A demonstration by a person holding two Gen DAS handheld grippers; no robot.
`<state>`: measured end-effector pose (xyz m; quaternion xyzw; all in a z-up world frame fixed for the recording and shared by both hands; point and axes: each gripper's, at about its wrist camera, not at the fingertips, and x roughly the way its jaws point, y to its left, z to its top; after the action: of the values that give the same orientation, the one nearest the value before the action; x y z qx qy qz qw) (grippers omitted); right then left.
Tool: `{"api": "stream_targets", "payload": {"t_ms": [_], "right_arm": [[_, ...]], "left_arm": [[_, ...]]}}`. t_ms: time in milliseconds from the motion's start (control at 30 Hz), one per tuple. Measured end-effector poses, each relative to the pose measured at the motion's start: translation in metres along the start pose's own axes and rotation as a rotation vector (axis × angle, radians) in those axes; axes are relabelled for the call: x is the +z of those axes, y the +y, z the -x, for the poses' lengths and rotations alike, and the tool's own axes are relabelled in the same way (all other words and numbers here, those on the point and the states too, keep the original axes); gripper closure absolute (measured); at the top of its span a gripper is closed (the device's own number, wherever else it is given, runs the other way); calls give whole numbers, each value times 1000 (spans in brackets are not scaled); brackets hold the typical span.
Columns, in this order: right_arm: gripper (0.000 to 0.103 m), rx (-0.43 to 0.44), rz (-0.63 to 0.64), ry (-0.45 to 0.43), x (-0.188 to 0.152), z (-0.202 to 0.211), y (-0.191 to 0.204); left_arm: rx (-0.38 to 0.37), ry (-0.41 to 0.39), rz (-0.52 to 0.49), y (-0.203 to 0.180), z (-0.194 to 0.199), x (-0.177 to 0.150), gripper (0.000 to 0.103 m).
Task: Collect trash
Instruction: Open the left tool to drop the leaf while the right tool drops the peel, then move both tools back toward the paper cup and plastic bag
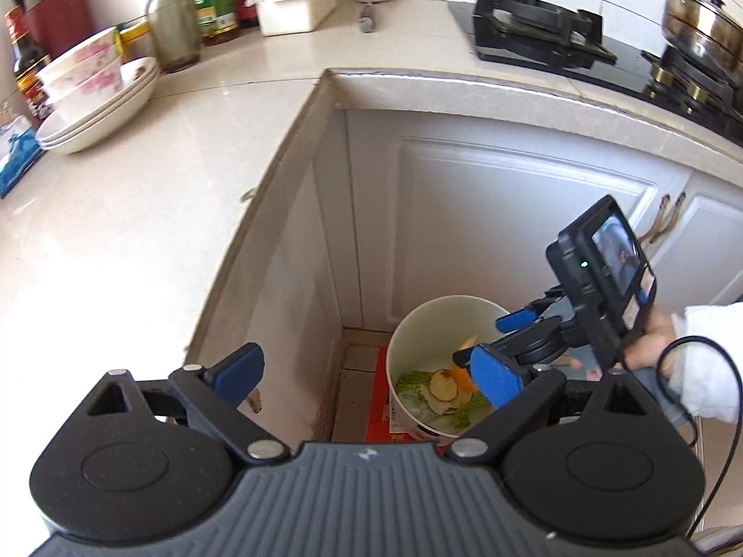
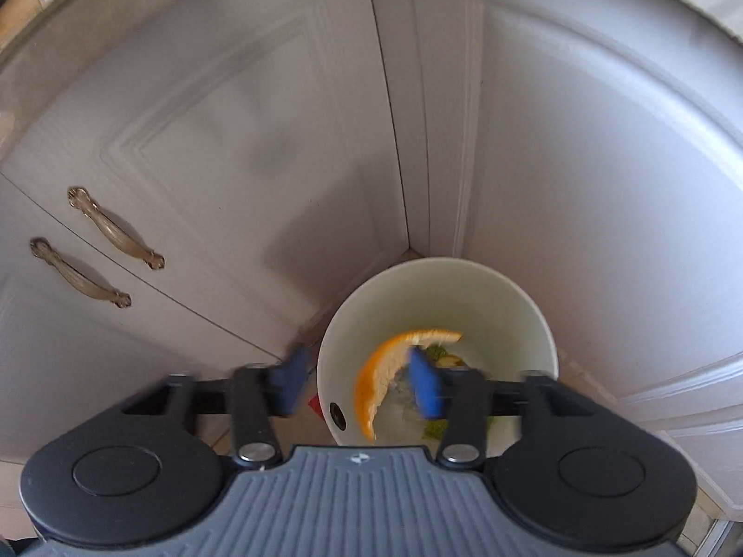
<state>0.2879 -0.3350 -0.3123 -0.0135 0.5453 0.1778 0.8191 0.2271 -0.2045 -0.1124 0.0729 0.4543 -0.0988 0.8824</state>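
Note:
A white trash bin (image 1: 446, 311) stands on the floor in the cabinet corner, holding vegetable scraps (image 1: 441, 387); it also shows in the right wrist view (image 2: 464, 288). My right gripper (image 2: 357, 383) is open over the bin's rim. An orange peel (image 2: 381, 371) lies in the air between its blue pads, touching or just beside the right pad (image 2: 427, 390); I cannot tell which. The same peel (image 1: 462, 376) shows in the left wrist view. My left gripper (image 1: 367, 371) is open and empty, above the counter edge and looking down at the bin.
White countertop (image 1: 139, 213) at left carries stacked bowls (image 1: 93, 93), bottles (image 1: 174, 23) and a white box (image 1: 297, 0). A stove (image 1: 603, 55) with a pan (image 1: 701, 23) is at the back right. Cabinet doors with brass handles (image 2: 116, 227) stand behind the bin.

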Motion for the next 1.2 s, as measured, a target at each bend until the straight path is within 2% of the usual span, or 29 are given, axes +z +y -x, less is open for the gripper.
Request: {"api": "stream_targets", "payload": {"t_ms": [33, 167, 333, 567, 800, 1000, 1100, 1200], "right_arm": [[20, 4, 1, 9, 0, -5, 1], [17, 11, 13, 34, 3, -12, 6], [4, -6, 31, 22, 7, -8, 11], [3, -51, 35, 22, 12, 5, 19], [1, -135, 69, -11, 23, 43, 37], [1, -197, 141, -98, 41, 95, 68], [0, -170, 194, -177, 53, 128, 91], [0, -107, 267, -261, 68, 156, 120]], "left_arm": [[3, 1, 10, 2, 1, -1, 7], [11, 4, 35, 8, 5, -5, 7], [13, 7, 41, 12, 10, -12, 7], [-5, -18, 36, 19, 18, -9, 7], [-17, -54, 37, 31, 30, -5, 7], [2, -84, 73, 58, 47, -4, 7], [32, -108, 97, 78, 60, -9, 5], [71, -120, 141, 105, 72, -18, 4]]}}
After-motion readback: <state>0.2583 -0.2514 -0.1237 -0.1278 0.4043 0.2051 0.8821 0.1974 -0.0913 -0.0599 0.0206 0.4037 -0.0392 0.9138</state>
